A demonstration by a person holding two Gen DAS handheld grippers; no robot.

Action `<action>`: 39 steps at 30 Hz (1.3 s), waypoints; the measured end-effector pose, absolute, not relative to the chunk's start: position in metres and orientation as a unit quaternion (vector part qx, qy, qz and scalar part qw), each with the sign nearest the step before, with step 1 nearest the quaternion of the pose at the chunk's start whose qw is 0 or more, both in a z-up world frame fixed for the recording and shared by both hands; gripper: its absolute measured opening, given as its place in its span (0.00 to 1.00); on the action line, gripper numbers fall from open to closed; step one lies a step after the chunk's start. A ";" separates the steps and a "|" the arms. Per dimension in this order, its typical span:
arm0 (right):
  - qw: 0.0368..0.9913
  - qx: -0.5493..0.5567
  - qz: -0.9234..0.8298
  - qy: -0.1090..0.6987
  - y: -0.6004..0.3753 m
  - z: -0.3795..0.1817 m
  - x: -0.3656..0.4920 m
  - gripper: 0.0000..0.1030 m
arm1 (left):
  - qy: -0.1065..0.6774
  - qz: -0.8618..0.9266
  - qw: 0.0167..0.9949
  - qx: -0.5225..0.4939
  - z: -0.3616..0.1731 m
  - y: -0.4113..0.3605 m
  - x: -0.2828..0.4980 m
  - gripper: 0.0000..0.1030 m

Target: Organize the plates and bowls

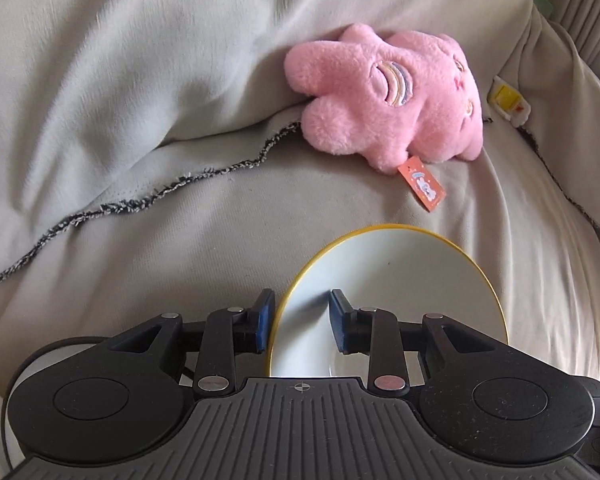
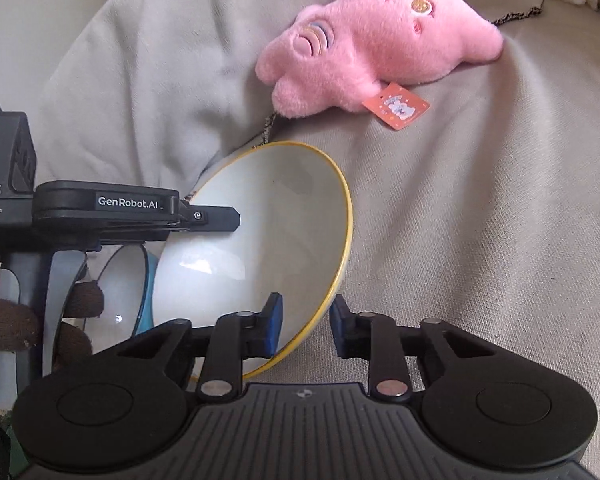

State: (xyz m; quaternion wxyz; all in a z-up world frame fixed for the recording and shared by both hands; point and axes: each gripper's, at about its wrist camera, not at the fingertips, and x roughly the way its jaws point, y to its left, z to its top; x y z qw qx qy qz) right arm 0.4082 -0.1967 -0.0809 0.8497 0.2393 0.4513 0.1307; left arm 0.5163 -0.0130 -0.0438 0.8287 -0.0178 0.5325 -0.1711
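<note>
While tongs point(image 1: 299, 322) straddle rim, yellow-rimmed bowl point(image 1: 396, 280) tilted, nothing inside.

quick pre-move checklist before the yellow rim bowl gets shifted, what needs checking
1. Left gripper straddles the rim of the yellow-rimmed bowl: ok, one finger on each side of the wall.
2. Right gripper straddles the opposite rim: ok.
3. Both grippers clamped on the rim: not ok, gaps show at the pads.
4. Bowl level: not ok, it is tilted on the soft grey blanket.
5. Pink plush toy apart from the bowl: ok.
6. Blue-rimmed bowl beside it free of contact: cannot tell.
</note>
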 end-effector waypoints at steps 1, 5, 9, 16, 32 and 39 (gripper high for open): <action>0.851 0.234 0.129 0.451 -0.195 -0.080 0.408 0.23 | 0.532 -0.168 0.829 -0.019 -0.042 -0.015 0.514 0.36; 0.860 0.196 0.124 0.454 -0.193 -0.074 0.392 0.22 | 0.557 -0.173 0.812 -0.023 -0.035 -0.019 0.495 0.36; 0.861 0.163 0.128 0.465 -0.200 -0.070 0.365 0.22 | 0.571 -0.180 0.801 -0.011 -0.035 -0.023 0.455 0.36; 0.847 0.134 0.163 0.487 -0.186 -0.068 0.307 0.22 | 0.599 -0.158 0.785 -0.005 -0.044 0.001 0.377 0.34; 0.874 0.066 0.154 0.457 -0.164 -0.043 0.272 0.25 | 0.507 -0.122 0.853 0.015 0.013 0.023 0.322 0.25; 0.893 0.042 0.147 0.423 -0.157 -0.009 0.281 0.25 | 0.486 -0.114 0.866 0.015 0.029 0.036 0.318 0.25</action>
